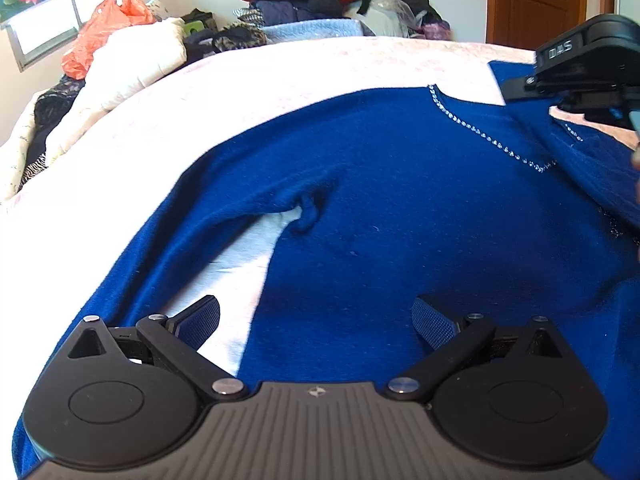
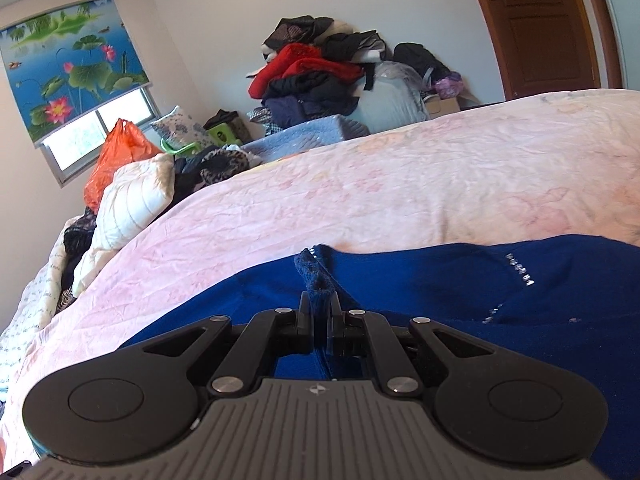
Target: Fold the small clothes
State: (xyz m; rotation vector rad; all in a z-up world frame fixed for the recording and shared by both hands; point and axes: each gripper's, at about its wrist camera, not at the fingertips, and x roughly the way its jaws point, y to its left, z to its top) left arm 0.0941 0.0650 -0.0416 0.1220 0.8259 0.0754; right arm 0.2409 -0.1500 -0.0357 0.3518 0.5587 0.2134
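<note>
- The blue top [image 1: 400, 200] is lying spread across the pink bedspread [image 1: 280, 76], with its rhinestone-trimmed neckline [image 1: 488, 138] toward the far right and one sleeve [image 1: 168, 240] angling toward your left side, a wedge of bedspread showing between sleeve and body.
- Your right gripper [image 2: 319, 316] is pinching a fold of the top's edge; its fingers are pressed together on the cloth, which is sticking up just past the tips.
- Your left gripper [image 1: 316, 320] is hanging above the lower body of the top with its fingers spread wide, nothing between them; one blue pad [image 1: 434, 322] is sitting over the fabric and the other over the bedspread wedge.
- Beyond the bed, a heap of clothes [image 2: 316, 72] is resting against the wall, an orange plastic bag [image 2: 116, 152] is sitting beside a white pillow [image 2: 132, 196], and a wooden door [image 2: 540, 28] is standing at the right.
</note>
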